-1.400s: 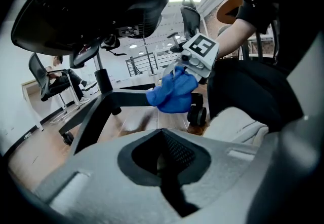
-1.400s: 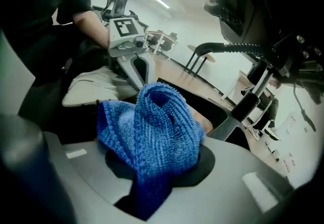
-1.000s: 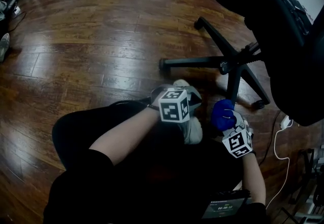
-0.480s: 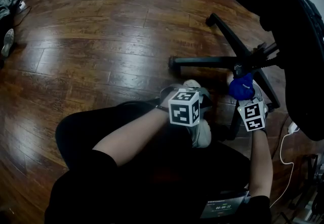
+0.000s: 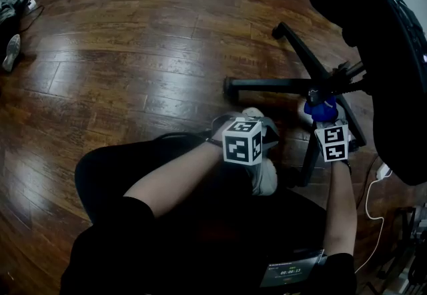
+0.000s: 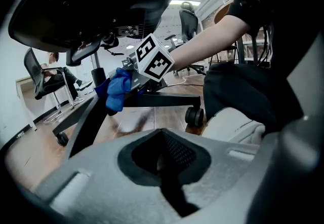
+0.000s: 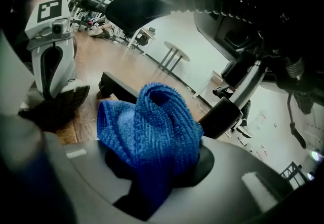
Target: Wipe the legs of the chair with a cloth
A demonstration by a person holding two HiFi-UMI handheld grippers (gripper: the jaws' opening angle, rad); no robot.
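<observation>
Cloth point(image 5: 321, 111) advanced; clamped in hand-held gripper point(image 7: 154, 180)

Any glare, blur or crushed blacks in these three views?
Head view: glare streaks the wood floor, boards bow from the wide lens, chair crushed to black. Left gripper view: foreground soft, chair underside dark against bright ceiling. Right gripper view: blue cloth sharp, knit visible; corners dark.

Glossy dark wooden floor, seen from above.
The floor point(image 5: 133, 53) carries a black chair point(image 5: 273, 85) on its spread legs, one wheel point(image 5: 229, 84) resting near the middle of the boards. A white sneaker point(image 5: 265, 177) stands near the legs, a white cable point(image 5: 369, 200) curls at the right edge, and a lone shoe point(image 5: 8, 53) (pale, well apart from the rest) lies far left.
</observation>
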